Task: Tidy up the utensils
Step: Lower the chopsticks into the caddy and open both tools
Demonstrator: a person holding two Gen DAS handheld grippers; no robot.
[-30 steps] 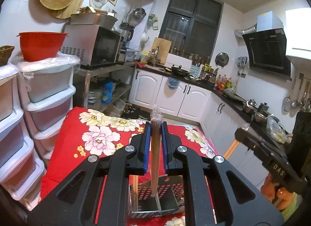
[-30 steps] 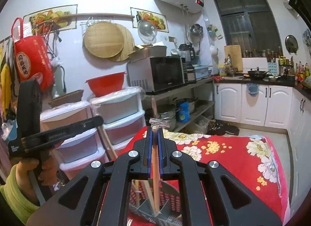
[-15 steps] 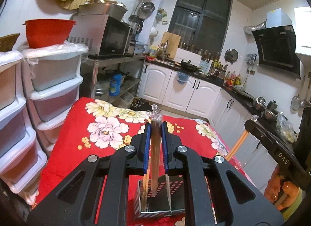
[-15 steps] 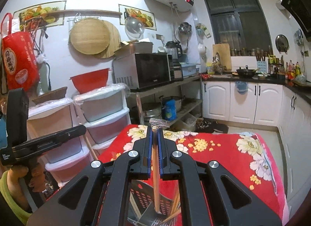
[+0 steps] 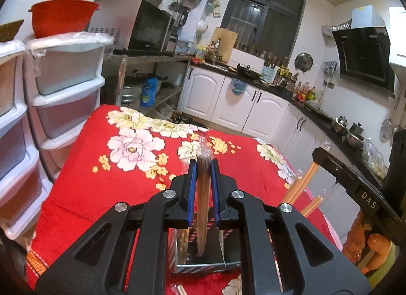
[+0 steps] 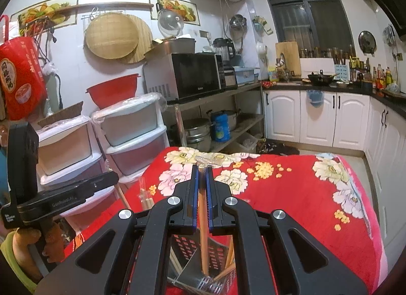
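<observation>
Left gripper (image 5: 203, 188) clamped on a wrapped bundle of dark chopsticks (image 5: 202, 208), held upright between the blue pads; clear wrap sticks out past the fingertips. Lower end hangs below the fingers, inside the perforated metal holder (image 5: 205, 264) on the red floral cloth (image 5: 101, 188).

Right gripper (image 6: 202, 193) clamped on a pale wooden chopstick pair (image 6: 203, 231), also wrapped, crinkled plastic just above the fingertips. Tip is down in the same holder (image 6: 203, 282), other chopsticks leaning in it on both sides of the fingers. A loose wrapped pair (image 6: 144, 198) lies on the cloth left of the right fingers.

Judgement: sticks are light, stiff and thin; plastic sleeve likely slippery, so they may slide or pivot in the pads. Grip near the upper third looks right, keeps the low end free to drop into a compartment.
</observation>
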